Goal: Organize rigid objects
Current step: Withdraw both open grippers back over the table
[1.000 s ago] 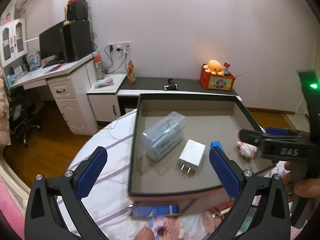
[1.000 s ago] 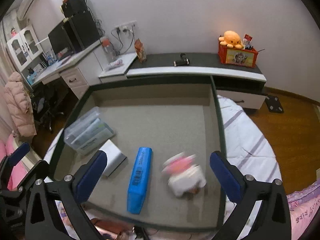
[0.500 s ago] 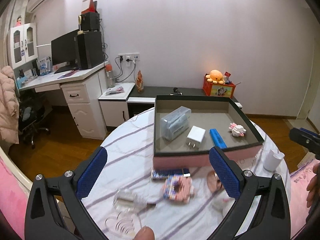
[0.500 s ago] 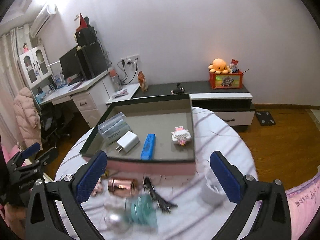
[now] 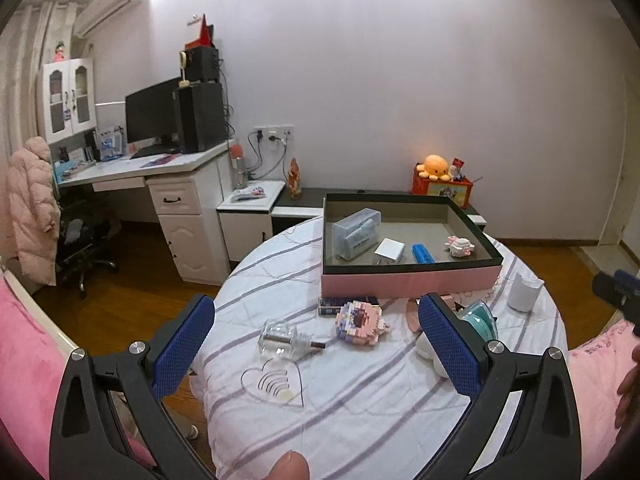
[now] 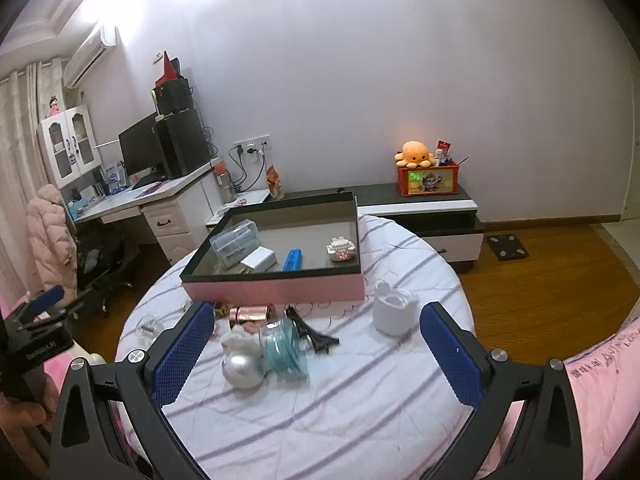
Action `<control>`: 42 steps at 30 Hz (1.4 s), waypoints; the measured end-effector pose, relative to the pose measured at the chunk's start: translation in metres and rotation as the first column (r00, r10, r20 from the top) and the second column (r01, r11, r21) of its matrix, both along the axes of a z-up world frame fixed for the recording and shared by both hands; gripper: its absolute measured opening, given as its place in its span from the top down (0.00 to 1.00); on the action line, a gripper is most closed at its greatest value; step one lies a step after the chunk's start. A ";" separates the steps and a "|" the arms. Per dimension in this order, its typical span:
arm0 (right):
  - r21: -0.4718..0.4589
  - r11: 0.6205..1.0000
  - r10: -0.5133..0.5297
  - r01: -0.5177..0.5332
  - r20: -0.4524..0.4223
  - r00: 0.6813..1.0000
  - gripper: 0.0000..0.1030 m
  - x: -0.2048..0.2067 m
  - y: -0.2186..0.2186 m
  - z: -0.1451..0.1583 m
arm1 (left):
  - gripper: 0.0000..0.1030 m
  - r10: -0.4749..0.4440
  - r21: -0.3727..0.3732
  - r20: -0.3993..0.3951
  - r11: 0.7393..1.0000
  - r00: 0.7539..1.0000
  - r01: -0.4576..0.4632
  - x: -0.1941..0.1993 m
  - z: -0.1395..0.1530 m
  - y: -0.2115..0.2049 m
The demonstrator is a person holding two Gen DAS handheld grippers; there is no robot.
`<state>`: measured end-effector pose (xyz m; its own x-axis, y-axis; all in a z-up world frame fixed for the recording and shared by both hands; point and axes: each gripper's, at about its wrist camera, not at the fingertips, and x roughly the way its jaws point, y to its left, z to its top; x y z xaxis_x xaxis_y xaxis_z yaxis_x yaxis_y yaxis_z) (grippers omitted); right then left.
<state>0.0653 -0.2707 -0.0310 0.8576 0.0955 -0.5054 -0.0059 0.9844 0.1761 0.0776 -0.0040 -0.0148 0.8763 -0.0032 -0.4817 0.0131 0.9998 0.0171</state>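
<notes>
**Both grippers backed off, picking the next thing for the tray**

Bedroom setup: round tabletop [image 5: 360, 392] under a striped white cloth, desk and monitor way off to the left. Both grippers hang above the near edge with nothing in them. Left gripper [image 5: 316, 350] is spread wide, right gripper [image 6: 316, 354] same, jaws well apart.

Straight ahead of both sits the tray [image 5: 408, 280], pink wall, dark rim. Already in it: clear case [image 5: 356, 234], white charger [image 5: 390, 250], blue bar [image 5: 423, 253] and a little block toy [image 5: 460, 246].

What's left is on the cloth between the grippers and the tray. Ahead of the left gripper: glass bottle [image 5: 282, 340] on its side, pink block figure [image 5: 360, 322] just beyond it, acrylic heart [image 5: 274, 384] lying flat closest in. Ahead of the right gripper: silver ball [image 6: 243, 370], teal jar [image 6: 284, 346] touching it, copper tube [image 6: 252, 313], black clip [image 6: 312, 334], and a white cup [image 6: 394, 312] off toward its right finger.

My take on doing the next grab well: go for something standing apart, like the white cup or the block figure, not the silver/teal clump where closing the jaws would shove the neighbours. The bottle and ball will probably roll, so come down square over them. The heart looks too flat to pinch easily; I'd slide it to the edge first. Drop stuff in the tray's open right side.
</notes>
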 end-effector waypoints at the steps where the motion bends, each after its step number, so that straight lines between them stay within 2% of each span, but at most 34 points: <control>1: -0.002 1.000 -0.005 0.005 -0.002 1.000 0.00 -0.008 0.002 -0.003 | 0.00 0.005 0.005 0.006 1.000 1.000 -0.005 -0.005 0.000 -0.001; 7: -0.036 0.999 0.000 0.000 0.007 1.000 0.00 -0.035 0.021 -0.011 | 0.00 -0.002 -0.001 0.011 1.000 1.000 0.002 -0.031 -0.006 -0.007; 16: -0.097 0.995 0.039 -0.038 0.007 0.999 0.00 -0.038 0.048 -0.015 | 0.00 -0.030 -0.016 0.011 0.999 0.999 0.031 -0.046 -0.014 -0.016; 33: -0.096 0.994 0.045 -0.047 -0.019 0.999 0.00 -0.035 0.053 -0.025 | 0.00 -0.017 -0.026 -0.020 1.000 1.000 0.016 -0.038 -0.026 -0.009; 42: -0.085 0.995 0.046 -0.053 -0.079 0.996 0.00 -0.018 0.050 -0.046 | 0.00 0.039 -0.031 -0.084 0.999 0.996 -0.042 -0.014 -0.052 0.008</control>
<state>0.0473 -0.2208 -0.0773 0.8114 0.0894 -0.5776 -0.0445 0.9948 0.0914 0.0634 0.0043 -0.0667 0.8327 0.0146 -0.5536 -0.0273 0.9995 -0.0147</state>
